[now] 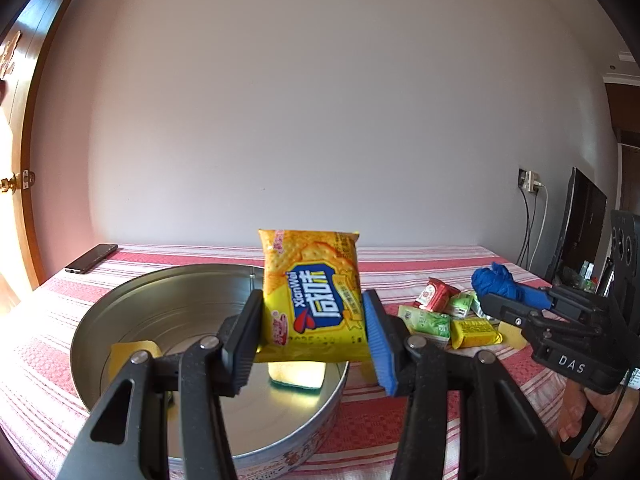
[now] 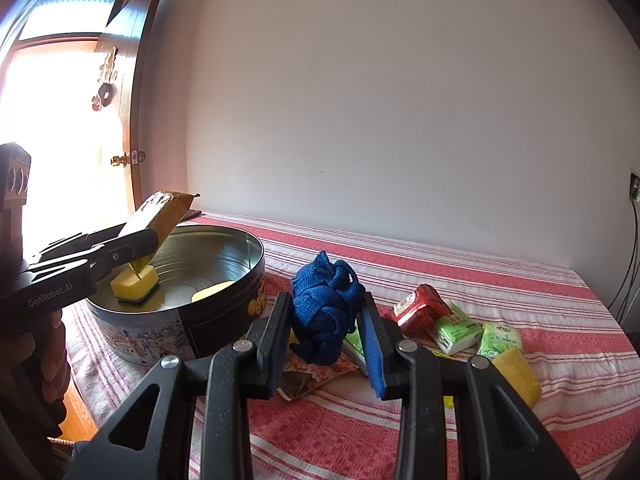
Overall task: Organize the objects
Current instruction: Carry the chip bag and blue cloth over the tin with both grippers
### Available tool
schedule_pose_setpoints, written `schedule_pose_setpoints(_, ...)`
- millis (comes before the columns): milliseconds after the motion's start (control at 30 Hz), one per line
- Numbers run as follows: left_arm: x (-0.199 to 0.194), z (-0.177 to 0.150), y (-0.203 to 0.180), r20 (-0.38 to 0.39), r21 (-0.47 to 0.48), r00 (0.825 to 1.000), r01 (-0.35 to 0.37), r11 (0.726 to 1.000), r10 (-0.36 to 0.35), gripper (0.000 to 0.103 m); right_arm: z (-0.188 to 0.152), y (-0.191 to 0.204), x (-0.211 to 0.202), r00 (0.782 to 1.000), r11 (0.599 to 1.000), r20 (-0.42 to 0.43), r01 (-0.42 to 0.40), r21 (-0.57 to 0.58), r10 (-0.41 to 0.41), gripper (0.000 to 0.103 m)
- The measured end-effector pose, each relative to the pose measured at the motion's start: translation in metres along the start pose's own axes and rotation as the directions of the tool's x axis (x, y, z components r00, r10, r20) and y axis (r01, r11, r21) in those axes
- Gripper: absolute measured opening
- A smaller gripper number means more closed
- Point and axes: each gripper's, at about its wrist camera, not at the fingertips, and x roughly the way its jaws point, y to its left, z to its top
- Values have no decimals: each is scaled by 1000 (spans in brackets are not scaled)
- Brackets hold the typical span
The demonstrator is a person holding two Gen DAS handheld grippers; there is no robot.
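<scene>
A yellow cracker packet (image 1: 312, 296) is clamped in the left hand-held gripper (image 1: 312, 324) above the round tin (image 1: 120, 312), near the tabletop's (image 1: 420, 264) left edge. A blue mesh bundle (image 2: 326, 308) is clamped in the right hand-held gripper (image 2: 324, 340), beside small packets (image 2: 456, 326).

Both tools are matte black plastic tongs with triangular cut-outs in the arms and round silver pivot screws. On the left gripper (image 1: 312, 320) one finger is faced in ribbed blue, the other in black; the right gripper (image 2: 324, 320) matches. White lettering marks the bodies: "GenRobot.AI" on the left, "DAS" on the right. Bare fingers (image 2: 52, 356) wrap the left handle.
</scene>
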Motion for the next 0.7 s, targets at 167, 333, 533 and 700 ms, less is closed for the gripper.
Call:
schedule_pose_setpoints(167, 3, -1, 11, -12, -16, 1000, -24, 1000, 24, 48, 11, 11, 11, 1000, 999, -6, -27, -27, 27, 36)
schedule_pose_setpoints(333, 6, -1, 21, -27, -35, 999, -44, 998, 43, 48, 21, 22, 22, 998, 997, -10, -60, -49, 59, 36)
schedule_pose_setpoints(533, 9, -3, 32, -45, -46, 997, -61, 997, 59, 48, 29, 31, 36, 996, 994, -21, -89, -58, 88, 36)
schedule_pose_setpoints(700, 11, -4, 37, -63, -57, 996, -70, 996, 66, 48, 33, 41, 45, 994, 992, -28, -106, -72, 105, 36)
